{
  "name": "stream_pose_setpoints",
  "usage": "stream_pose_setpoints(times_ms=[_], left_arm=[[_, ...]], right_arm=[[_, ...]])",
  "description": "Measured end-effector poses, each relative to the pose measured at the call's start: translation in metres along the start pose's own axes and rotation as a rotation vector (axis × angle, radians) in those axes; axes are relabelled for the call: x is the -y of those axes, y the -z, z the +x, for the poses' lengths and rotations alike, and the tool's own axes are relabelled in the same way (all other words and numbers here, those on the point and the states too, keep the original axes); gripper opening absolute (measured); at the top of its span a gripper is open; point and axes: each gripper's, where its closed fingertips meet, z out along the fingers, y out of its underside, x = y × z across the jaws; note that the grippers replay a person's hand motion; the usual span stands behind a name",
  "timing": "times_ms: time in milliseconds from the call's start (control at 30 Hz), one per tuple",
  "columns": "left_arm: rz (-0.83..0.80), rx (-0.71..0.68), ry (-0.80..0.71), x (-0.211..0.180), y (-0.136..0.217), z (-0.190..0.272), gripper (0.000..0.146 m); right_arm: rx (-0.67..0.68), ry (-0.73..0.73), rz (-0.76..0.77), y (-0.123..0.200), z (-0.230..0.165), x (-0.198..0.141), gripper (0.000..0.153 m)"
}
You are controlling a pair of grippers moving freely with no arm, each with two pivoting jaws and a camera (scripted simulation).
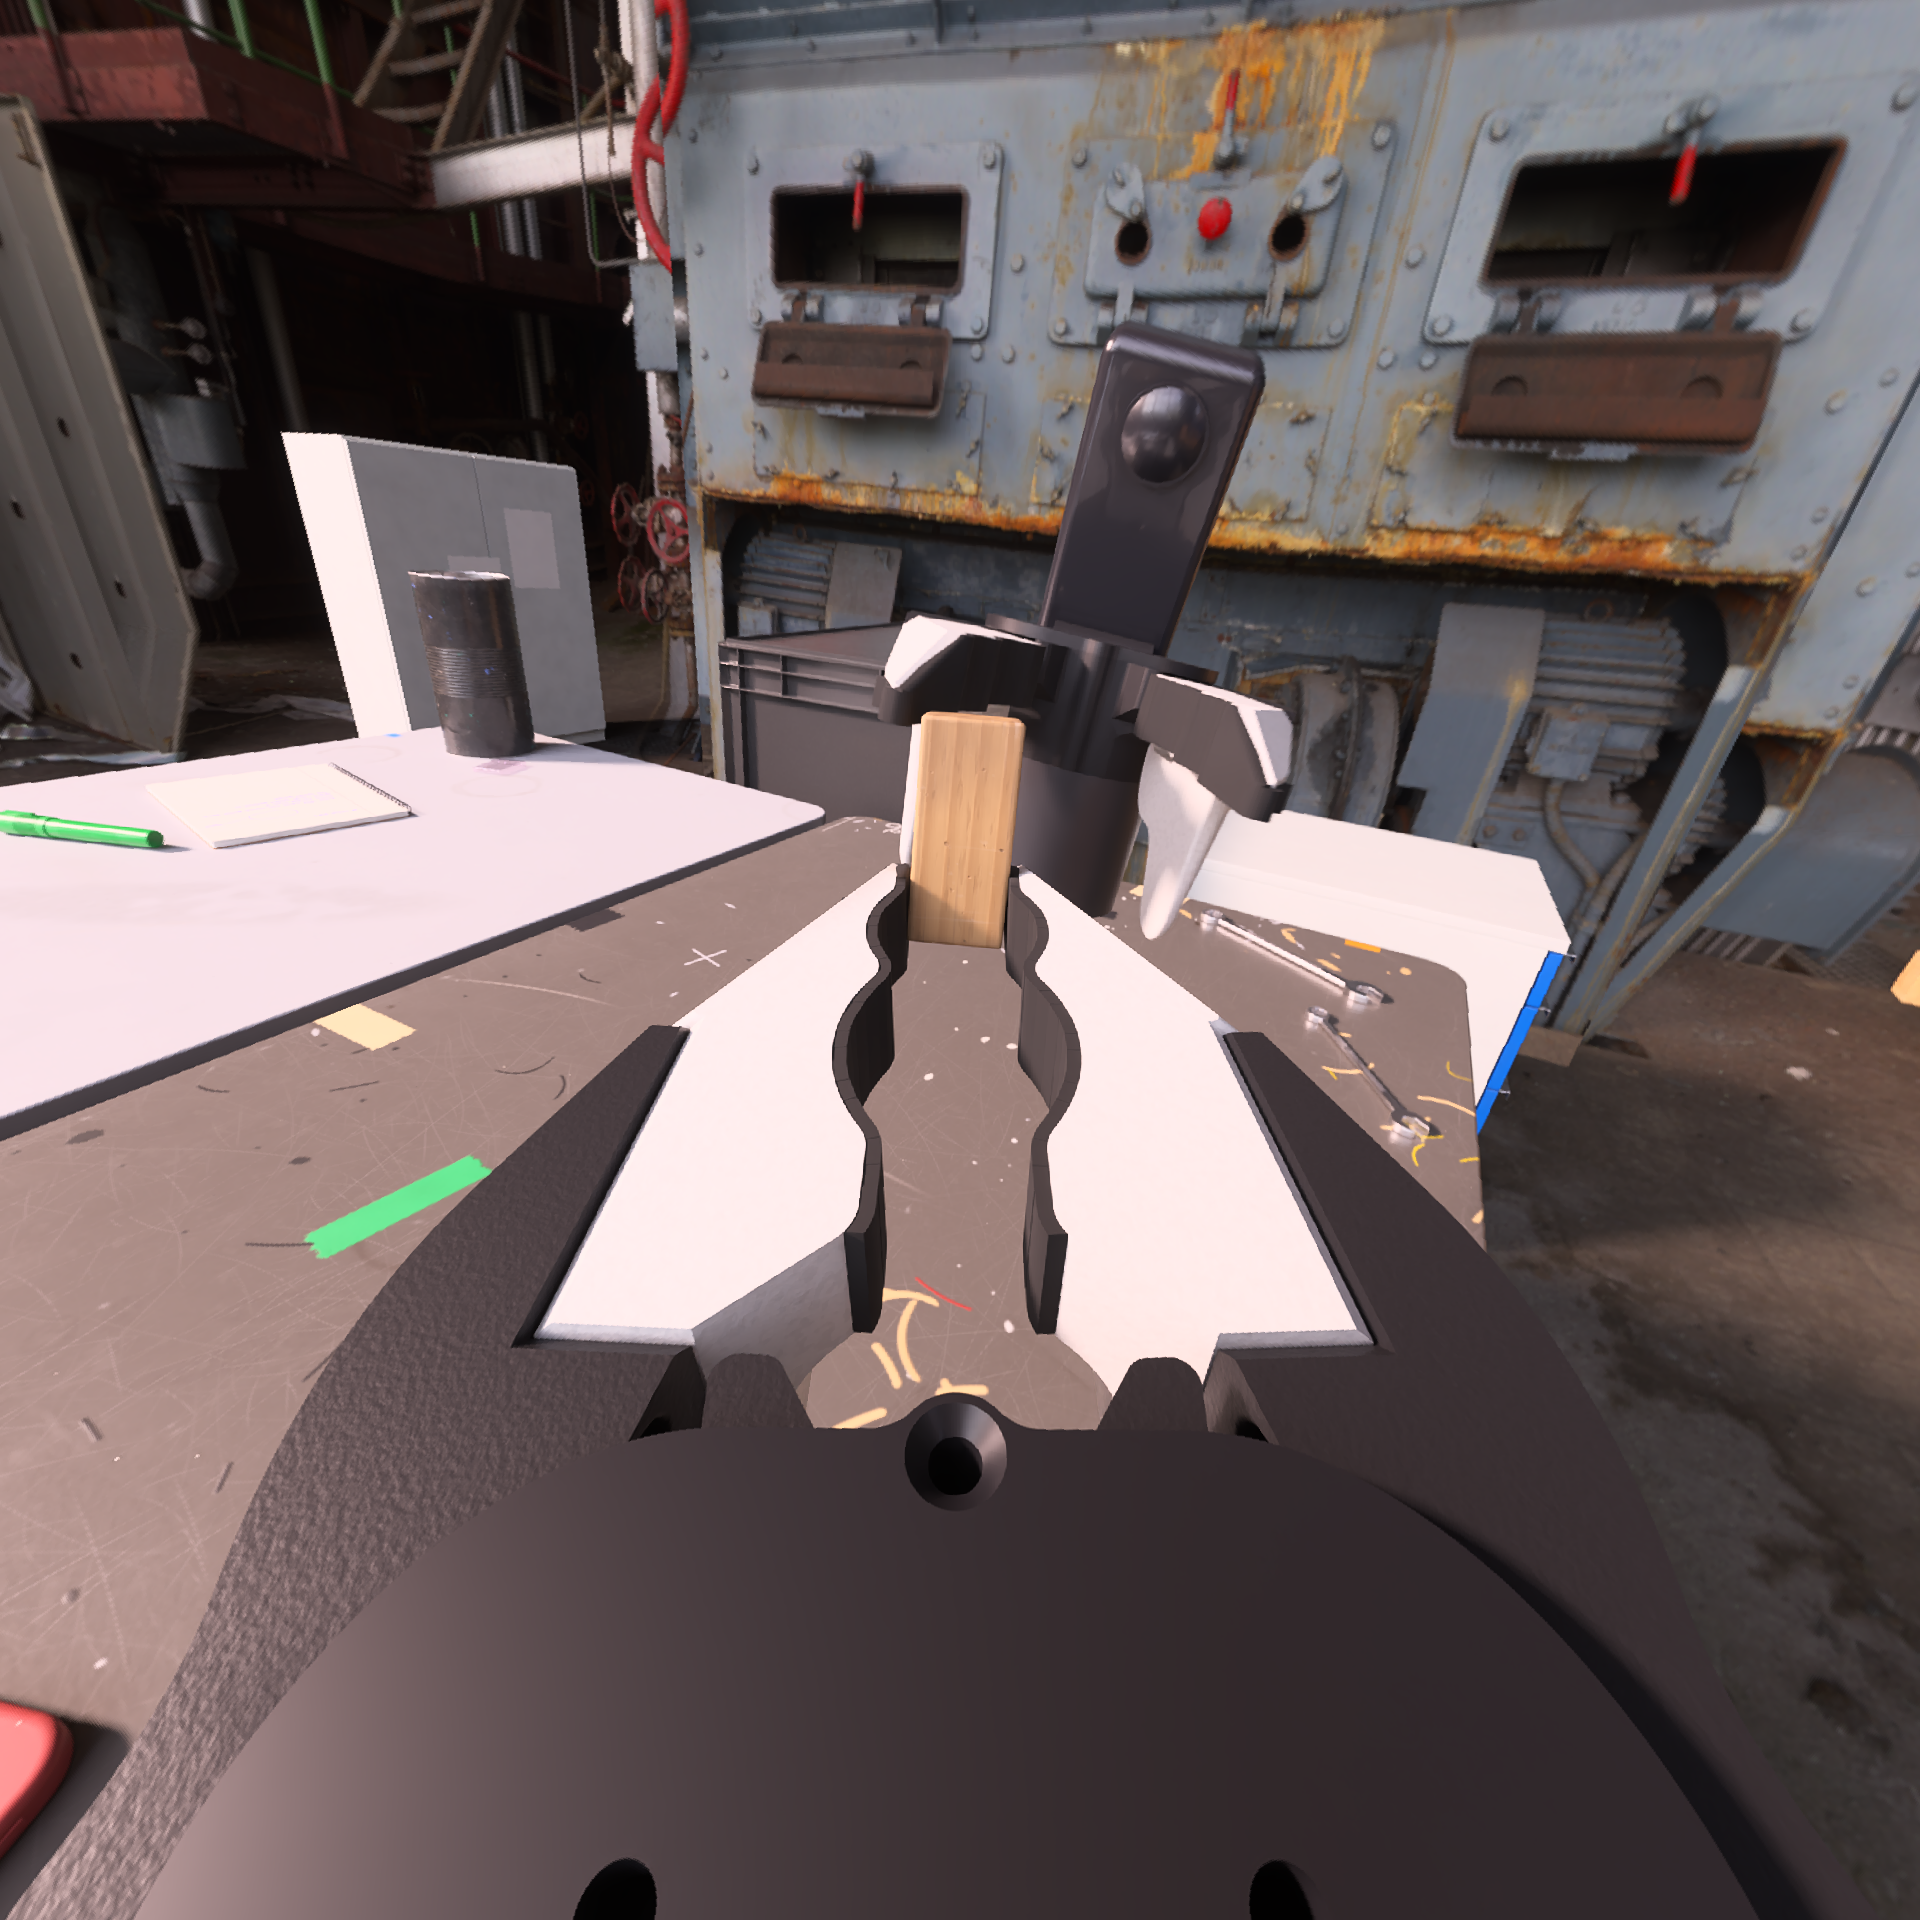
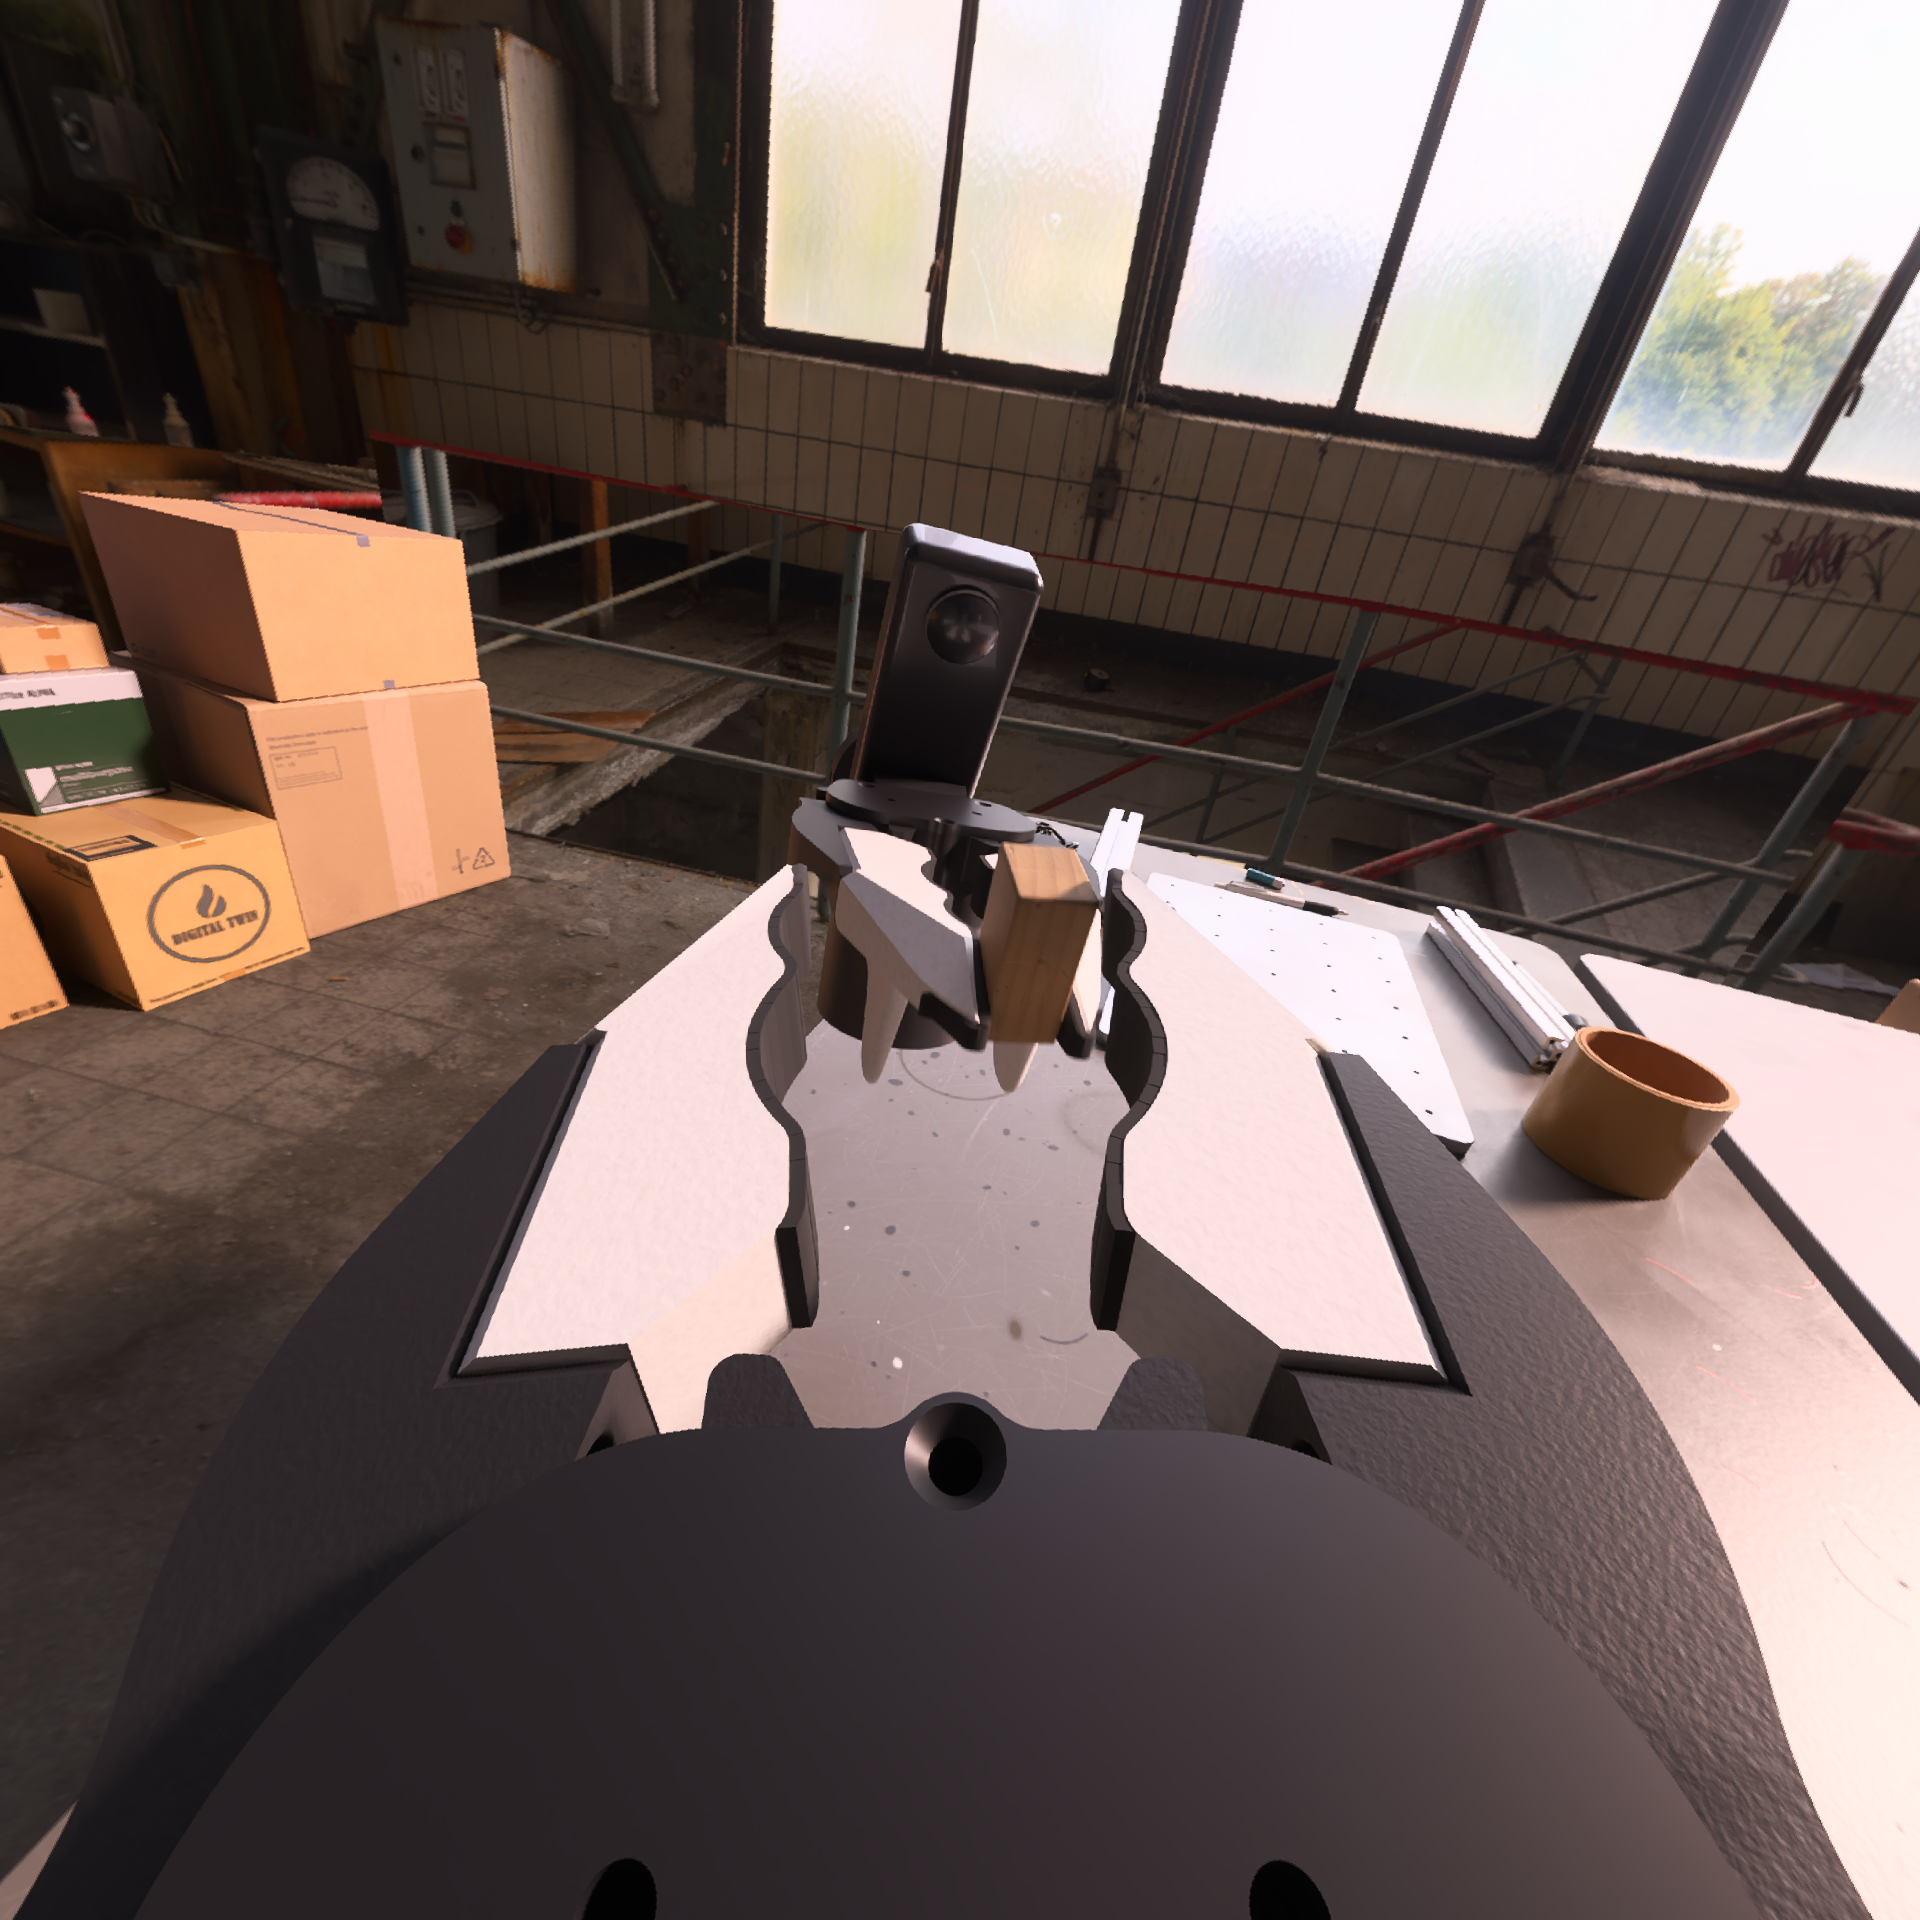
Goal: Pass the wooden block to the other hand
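The wooden block point(image 1: 961, 831) stands upright, its lower end clamped between the fingertips of my left gripper point(image 1: 958, 906), held above the grey workbench point(image 1: 208, 1299). My right gripper point(image 2: 956, 894) faces it with jaws wide open. In the right wrist view the block point(image 2: 1039, 940) sits between the right gripper's fingertips, close to the right-hand one, with a wide gap to the other. The left gripper point(image 2: 1029, 997) shows there, shut on the block. In the left wrist view one white finger point(image 1: 1174, 852) of the right gripper stands clear to the block's right.
A white table point(image 1: 312, 914) at the left carries a dark cylinder point(image 1: 473, 665), a notebook point(image 1: 281, 805) and a green pen point(image 1: 78, 829). Two wrenches point(image 1: 1288, 956) lie on the workbench. A cardboard roll point(image 2: 1626, 1117), an aluminium rail point(image 2: 1496, 982) and floor boxes point(image 2: 281, 727) show.
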Motion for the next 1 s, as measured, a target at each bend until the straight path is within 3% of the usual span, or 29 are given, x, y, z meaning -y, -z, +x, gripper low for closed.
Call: stream_pose_setpoints(times_ms=[533,733,1000], left_arm=[[0.004,0.002,0.012,0.001,0.002,-0.002,0.017],[-0.037,-0.018,-0.006,-0.01,-0.007,0.005,0.017],[0.003,0.001,0.031,-0.001,0.003,-0.006,0.017]], right_arm=[[-0.026,-0.007,0.003,0.001,0.006,-0.001,0.055],[-0.003,-0.018,-0.004,-0.008,-0.001,-0.006,0.065],[-0.035,-0.038,0.0,-0.001,0.008,-0.007,0.06]])
